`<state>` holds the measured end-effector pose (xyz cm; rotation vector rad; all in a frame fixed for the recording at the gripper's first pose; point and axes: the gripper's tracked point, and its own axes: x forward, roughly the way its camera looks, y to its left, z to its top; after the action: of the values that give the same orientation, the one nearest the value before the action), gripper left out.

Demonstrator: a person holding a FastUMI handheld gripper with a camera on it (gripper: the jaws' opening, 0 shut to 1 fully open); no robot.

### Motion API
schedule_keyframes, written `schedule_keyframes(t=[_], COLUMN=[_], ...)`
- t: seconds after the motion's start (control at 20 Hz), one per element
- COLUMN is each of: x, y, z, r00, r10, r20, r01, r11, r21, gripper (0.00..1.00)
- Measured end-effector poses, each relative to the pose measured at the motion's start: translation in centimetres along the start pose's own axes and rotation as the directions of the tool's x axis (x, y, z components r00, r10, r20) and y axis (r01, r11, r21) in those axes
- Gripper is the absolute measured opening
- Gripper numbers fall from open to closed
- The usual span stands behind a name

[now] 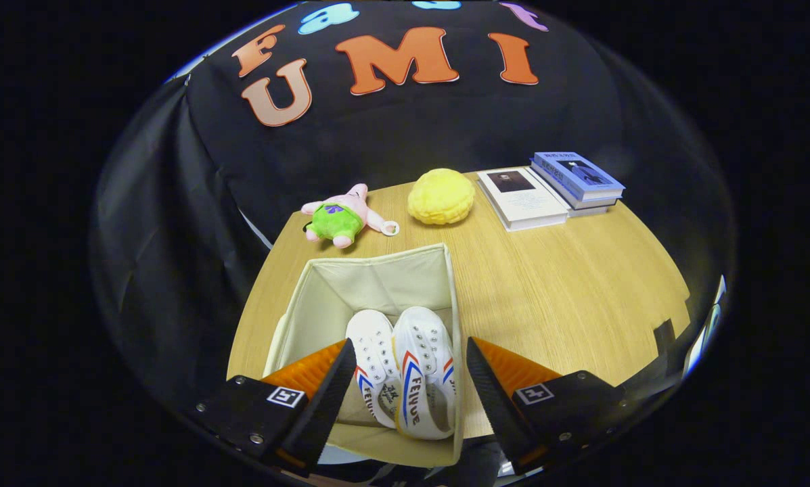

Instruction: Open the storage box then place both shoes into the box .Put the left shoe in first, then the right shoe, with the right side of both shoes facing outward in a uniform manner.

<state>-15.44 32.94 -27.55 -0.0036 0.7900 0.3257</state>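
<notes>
Your gripper (405, 379) hangs spread, holding nothing, over both shoes (405, 368) in the box (377, 277). Shoes look light and soft; if regripping, pinch the collar.

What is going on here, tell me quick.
A hand-held gripper hangs open above an open fabric storage box on a wooden table. Both white shoes already sit side by side inside it; the fingers press on nothing. Beyond the box lie a pink plush toy, a yellow plush and some books.

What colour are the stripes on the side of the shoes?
Red and blue stripes on the white canvas shoes, best seen in the gripper view.
</notes>
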Motion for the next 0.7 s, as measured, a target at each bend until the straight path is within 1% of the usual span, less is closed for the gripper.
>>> schedule_keyframes(t=[0.1, 0.4, 0.7], x=[-0.5, -2.5, -6.3], y=[-0.7, -5.4, -10.5], z=[1.5, 8.0, 15.7], r00=[1.0, 0.992, 0.962], r10=[0.013, 0.007, -0.008], r20=[0.021, 0.124, 0.274], r01=[-0.013, -0.004, 0.023], r11=[1.0, 1.0, 0.998], r21=[0.005, -0.025, -0.05], gripper=[0.98, 0.99, 0.99])
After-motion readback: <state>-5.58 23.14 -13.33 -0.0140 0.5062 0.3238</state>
